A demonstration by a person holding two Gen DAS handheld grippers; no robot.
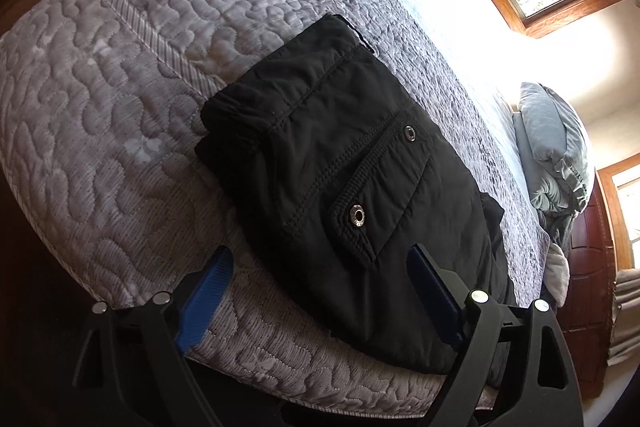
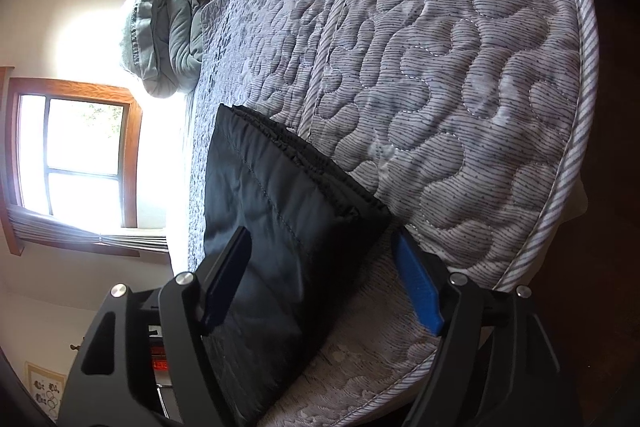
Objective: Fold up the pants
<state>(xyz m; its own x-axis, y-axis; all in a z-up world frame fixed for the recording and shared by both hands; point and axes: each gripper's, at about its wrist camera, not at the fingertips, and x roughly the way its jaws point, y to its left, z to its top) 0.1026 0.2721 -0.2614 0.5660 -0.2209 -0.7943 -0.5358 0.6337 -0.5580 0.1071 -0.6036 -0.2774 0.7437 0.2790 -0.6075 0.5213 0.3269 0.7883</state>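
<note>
Pants [image 1: 344, 179] lie folded into a compact black stack.

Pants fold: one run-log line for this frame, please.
pants: folded compact on quilt | left gripper: open, empty, jaws straddle near edge | right gripper: open, empty | pocket flap up

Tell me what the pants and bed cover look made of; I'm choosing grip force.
Pants: thin woven synthetic, probably nylon, going by the slight sheen and crisp wrinkles; metal snaps on the pocket flap. Bed cover: quilted grey fabric, matte, with puffy stitched swirls, so padded and soft; the fibre can't be told.
</note>
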